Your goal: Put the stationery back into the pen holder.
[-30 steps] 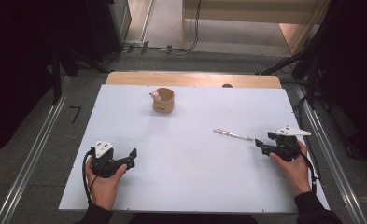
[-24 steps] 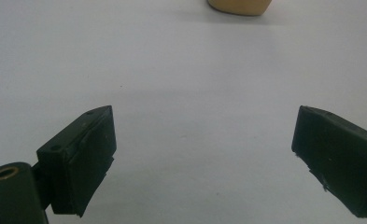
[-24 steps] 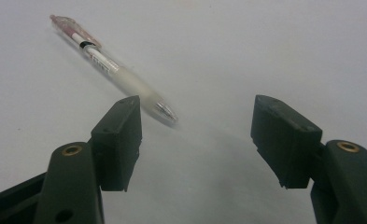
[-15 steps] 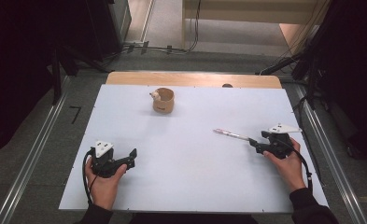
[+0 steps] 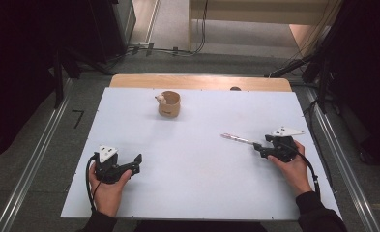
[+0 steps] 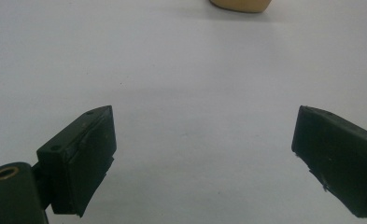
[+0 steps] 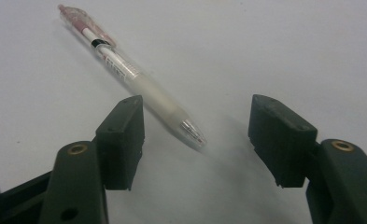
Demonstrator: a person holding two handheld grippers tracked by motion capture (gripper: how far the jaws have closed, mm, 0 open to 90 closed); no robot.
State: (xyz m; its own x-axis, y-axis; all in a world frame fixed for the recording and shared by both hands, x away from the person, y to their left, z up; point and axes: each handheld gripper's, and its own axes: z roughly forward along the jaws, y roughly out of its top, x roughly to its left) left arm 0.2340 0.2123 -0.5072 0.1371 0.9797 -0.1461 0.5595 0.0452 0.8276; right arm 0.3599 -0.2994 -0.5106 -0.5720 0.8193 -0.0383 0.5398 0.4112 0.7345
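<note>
Right gripper (image 7: 197,123) sits low on the table (image 5: 192,188), jaws spread, with the pen (image 7: 130,77) tip lying between them. Neither pad touches the pen yet. The jaws have just been closing a little, probably to frame the tip end for a pinch. The pen lies flat on the table, on its right side, tip toward the gripper, pink cap end pointing away toward the middle. In the high view the right gripper (image 5: 259,146) is right at the pen's (image 5: 237,139) near end, hand behind it.

Left gripper (image 6: 202,140) has its jaws spread wide with nothing between them, just bare table. It rests near the front left edge (image 5: 138,162), likely parked while the right one works. The cup (image 5: 168,104) stands well apart at the far middle, something small and pale at its rim, too small to tell what.

Versus a second ago: the right gripper has crept toward the pen, from short of it to straddling its tip. Left gripper, cup and pen are unmoved.
</note>
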